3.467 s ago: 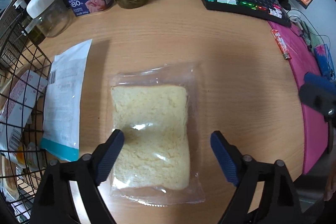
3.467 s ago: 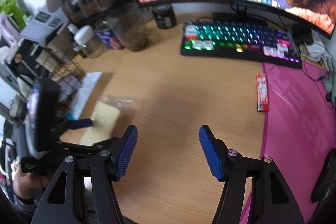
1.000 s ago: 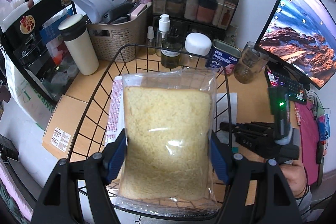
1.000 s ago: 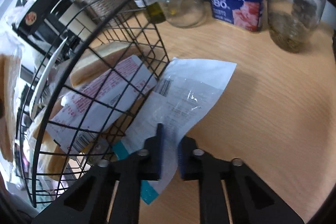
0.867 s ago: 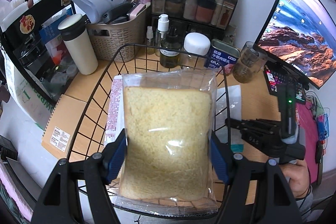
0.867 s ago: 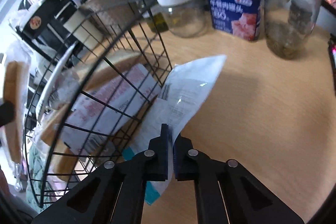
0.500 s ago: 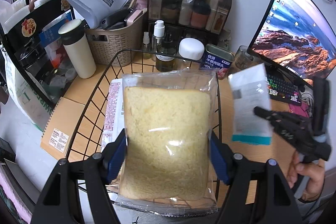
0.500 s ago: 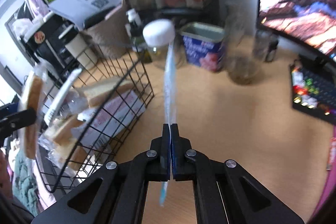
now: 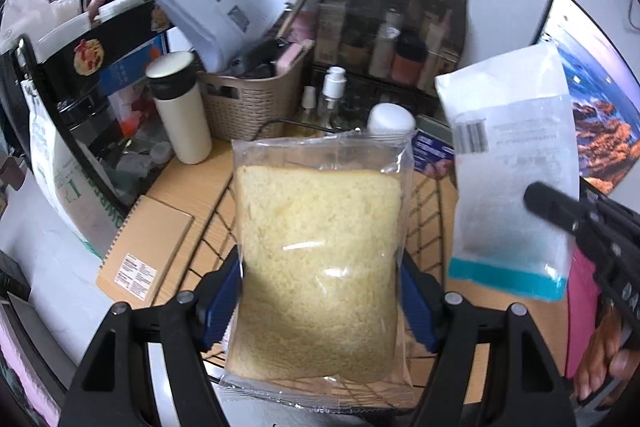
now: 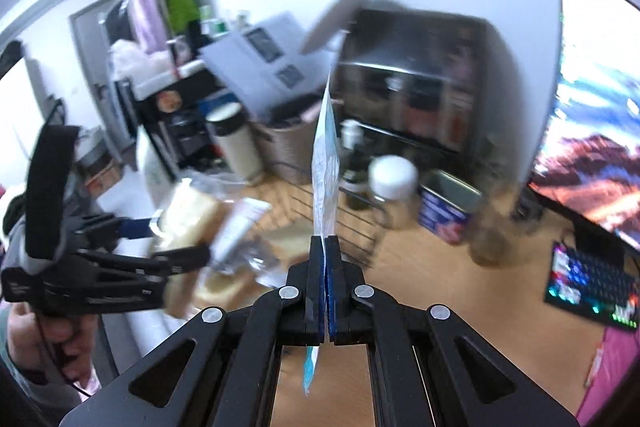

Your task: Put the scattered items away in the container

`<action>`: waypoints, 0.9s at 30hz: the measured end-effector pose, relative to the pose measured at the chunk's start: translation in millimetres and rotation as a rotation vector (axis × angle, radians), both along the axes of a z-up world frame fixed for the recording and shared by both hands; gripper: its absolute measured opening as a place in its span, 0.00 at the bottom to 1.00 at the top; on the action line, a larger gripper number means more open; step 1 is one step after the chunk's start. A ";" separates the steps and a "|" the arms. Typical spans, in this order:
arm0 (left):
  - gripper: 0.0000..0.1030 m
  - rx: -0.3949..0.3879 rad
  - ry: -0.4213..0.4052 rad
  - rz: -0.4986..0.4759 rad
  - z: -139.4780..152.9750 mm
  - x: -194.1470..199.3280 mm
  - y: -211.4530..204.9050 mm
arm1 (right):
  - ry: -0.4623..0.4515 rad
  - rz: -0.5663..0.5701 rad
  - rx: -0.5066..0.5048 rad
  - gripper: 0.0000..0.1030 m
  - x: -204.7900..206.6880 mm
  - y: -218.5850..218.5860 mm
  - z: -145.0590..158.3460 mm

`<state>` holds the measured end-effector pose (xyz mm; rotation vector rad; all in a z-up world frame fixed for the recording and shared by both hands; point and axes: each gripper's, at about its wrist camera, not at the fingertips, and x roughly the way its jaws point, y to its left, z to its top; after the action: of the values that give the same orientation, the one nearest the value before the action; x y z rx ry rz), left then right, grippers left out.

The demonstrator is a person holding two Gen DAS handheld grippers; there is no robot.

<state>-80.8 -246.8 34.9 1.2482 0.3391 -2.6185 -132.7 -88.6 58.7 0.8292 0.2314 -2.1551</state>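
Above the black wire basket (image 9: 436, 211), which stands on a light wooden desk (image 9: 188, 187), a bagged slice of bread (image 9: 320, 259) is held upright by the left gripper (image 9: 322, 297). Its blue pads are set fairly wide and pressed against the two sides of the clear bag, so the slice is clamped between them. To the right of the basket, a flat white packet with a teal band (image 9: 512, 187) is held in the air by the right gripper (image 10: 325, 281); its jaws are closed fully on the packet's lower part, and from the right wrist view the packet is seen edge-on, standing up from the pads. More bagged bread (image 10: 288, 235) is seen lying inside the basket, blurred.

Behind the basket, a white-lidded jar (image 9: 390, 119), a blue tin (image 9: 432, 151) and two pump bottles (image 9: 332, 99) are ranged along the desk. A woven brown basket (image 9: 248, 103) stuffed with papers and a cream flask with a dark collar (image 9: 180, 107) stand further back and to the left of the wire basket, and a dark cabinet of bottles (image 9: 392, 43) is set against the white wall behind it. A brown spiral notebook (image 9: 148, 251) lies on the desk at the wire basket's left. To its right, a curved monitor (image 10: 592, 131) showing a rocky landscape is raised over a backlit keyboard (image 10: 588, 287), and a pink mat (image 10: 612, 375) covers the desk's near right corner. A person's hand (image 10: 44, 339) is wrapped round the left gripper's handle.
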 end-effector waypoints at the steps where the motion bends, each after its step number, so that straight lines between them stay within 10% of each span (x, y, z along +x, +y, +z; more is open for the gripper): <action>1: 0.74 0.002 -0.003 0.010 -2.2 -0.1 -4.9 | -0.005 0.013 0.006 0.03 1.6 -8.7 -2.4; 6: 0.75 -0.020 -0.023 0.022 -8.7 4.3 -12.6 | -0.024 0.050 0.016 0.08 2.3 -31.3 -16.5; 10: 0.76 -0.025 -0.043 0.036 -10.9 3.4 -16.6 | 0.040 0.019 0.020 0.41 10.9 -32.7 -12.3; 27: 0.76 -0.010 -0.012 0.006 5.9 7.9 7.3 | -0.030 -0.006 0.002 0.42 4.9 -0.6 -10.7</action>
<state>-72.9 -239.6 40.8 1.2567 0.3263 -2.6035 -127.7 -89.3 48.0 0.8637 0.2158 -2.1462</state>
